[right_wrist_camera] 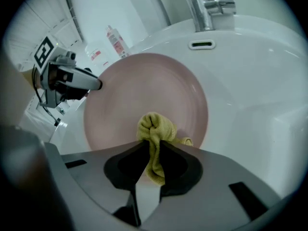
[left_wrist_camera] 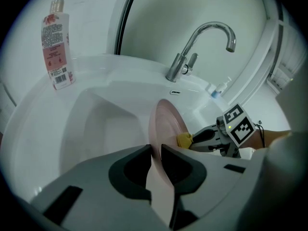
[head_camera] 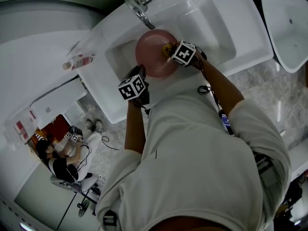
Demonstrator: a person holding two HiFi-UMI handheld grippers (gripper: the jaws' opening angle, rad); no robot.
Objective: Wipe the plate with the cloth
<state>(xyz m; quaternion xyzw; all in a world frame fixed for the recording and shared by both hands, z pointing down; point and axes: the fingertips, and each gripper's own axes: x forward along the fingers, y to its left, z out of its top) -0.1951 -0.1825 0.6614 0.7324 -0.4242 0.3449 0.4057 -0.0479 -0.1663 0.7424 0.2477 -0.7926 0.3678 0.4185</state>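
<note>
Pink plate (right_wrist_camera: 144, 88) stands on edge over the white sink (head_camera: 219, 30), just below the tap (left_wrist_camera: 204, 35). My left gripper (left_wrist_camera: 154, 159) pinches the plate's near rim, one jaw on each face. My right gripper (right_wrist_camera: 149, 158) has its jaws pressed on a bunched yellow cloth (right_wrist_camera: 155, 126). The cloth wad touches the plate's face low down, near the rim.

Step in hand, as I judge it: wiping the face w/ the cloth. To do it well I'd hold the left grip firm so the plate can't pivot or slip into the basin. I'd push the wad vs the face w/ light pressure and sweep in arcs from centre to rim, incl. the part next to the left jaws. Only a small knob of cloth sticks out, so hard jaw tips could scrape the plate if I lean in too far.

Writing: pink-and-white bottle (left_wrist_camera: 57, 44) on the sink ledge, well apart from the plate, has a printed label w/ a code patch. Text is too small to read, no brand legible. Each gripper cube shows black-and-white square markers, no letters
</note>
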